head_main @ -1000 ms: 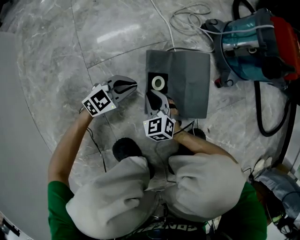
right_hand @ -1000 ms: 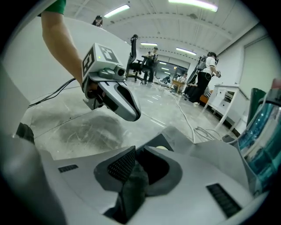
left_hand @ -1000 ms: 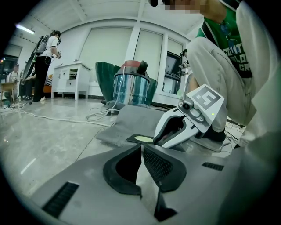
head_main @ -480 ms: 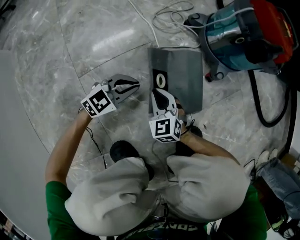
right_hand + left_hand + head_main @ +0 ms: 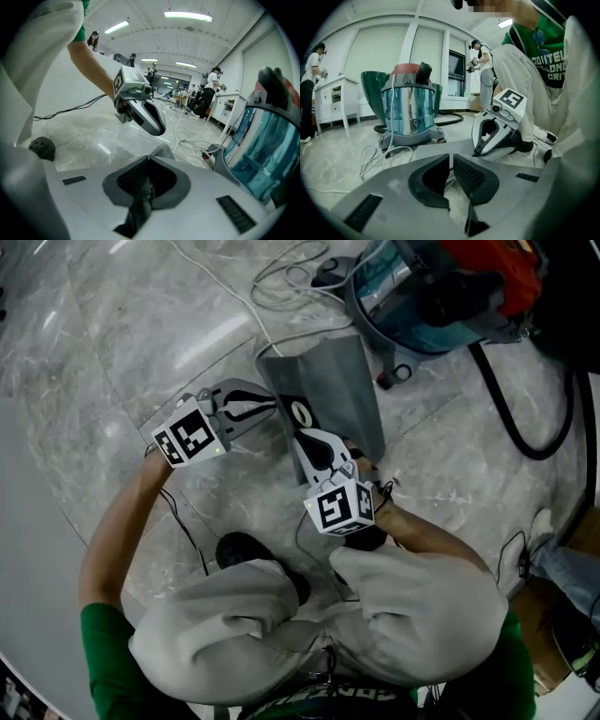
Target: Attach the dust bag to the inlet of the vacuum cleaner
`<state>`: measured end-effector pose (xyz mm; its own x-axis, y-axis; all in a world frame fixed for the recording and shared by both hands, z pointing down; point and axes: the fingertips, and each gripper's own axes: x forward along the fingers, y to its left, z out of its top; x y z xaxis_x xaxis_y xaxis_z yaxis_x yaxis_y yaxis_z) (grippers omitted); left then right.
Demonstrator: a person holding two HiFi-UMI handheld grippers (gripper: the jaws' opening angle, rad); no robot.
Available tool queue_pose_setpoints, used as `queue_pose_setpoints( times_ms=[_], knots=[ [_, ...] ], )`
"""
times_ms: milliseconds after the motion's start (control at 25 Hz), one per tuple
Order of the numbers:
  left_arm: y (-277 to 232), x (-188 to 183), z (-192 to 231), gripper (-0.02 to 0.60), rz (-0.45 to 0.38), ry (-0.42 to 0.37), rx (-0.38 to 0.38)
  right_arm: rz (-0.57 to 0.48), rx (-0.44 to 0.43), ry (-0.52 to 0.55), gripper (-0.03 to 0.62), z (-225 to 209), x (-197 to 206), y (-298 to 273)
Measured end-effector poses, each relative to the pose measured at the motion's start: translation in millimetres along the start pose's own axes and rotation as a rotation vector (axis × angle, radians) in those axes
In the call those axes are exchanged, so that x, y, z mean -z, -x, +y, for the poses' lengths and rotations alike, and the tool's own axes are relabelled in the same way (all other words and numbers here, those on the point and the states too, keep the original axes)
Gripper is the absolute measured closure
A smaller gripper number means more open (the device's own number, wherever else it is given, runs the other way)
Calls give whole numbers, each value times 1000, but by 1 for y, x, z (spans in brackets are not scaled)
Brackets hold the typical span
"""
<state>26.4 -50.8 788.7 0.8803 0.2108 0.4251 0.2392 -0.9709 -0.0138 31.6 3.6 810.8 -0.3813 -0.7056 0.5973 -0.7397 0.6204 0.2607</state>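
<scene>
Grey dust bag (image 5: 352, 395) fabric is clamped in my right gripper (image 5: 302, 434), whose jaws have just been closing on it beside the ringed collar (image 5: 300, 413) (the part that presumably mates with the inlet), raising it toward the vacuum cleaner (image 5: 422, 287), while my left gripper (image 5: 274, 409), jaws together and empty, sits beside that collar.

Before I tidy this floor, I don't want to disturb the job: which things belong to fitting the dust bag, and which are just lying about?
In the job:
dust bag, ringed collar facing up
vacuum cleaner

Lying about:
white cable, in loops
black hose
</scene>
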Motion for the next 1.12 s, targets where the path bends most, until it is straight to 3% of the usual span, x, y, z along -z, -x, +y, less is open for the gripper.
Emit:
queue_pose_setpoints(
  times_ms=[200,440,760,960,1120],
  knots=[
    [-22,-5,-5,511,78,-68,112,-44,-60,20,577,-4,2,17],
    [-43,-4,-10,511,112,-104,151,-79,-132,46,577,-5,13,34],
    [-66,-5,-25,511,142,-160,231,-92,-147,-1,577,-26,22,51],
    [-79,-7,-29,511,156,-186,255,-97,-173,79,577,-28,33,56],
    [-93,-7,-32,512,175,-217,274,-88,-198,78,577,-34,43,59]
  ],
)
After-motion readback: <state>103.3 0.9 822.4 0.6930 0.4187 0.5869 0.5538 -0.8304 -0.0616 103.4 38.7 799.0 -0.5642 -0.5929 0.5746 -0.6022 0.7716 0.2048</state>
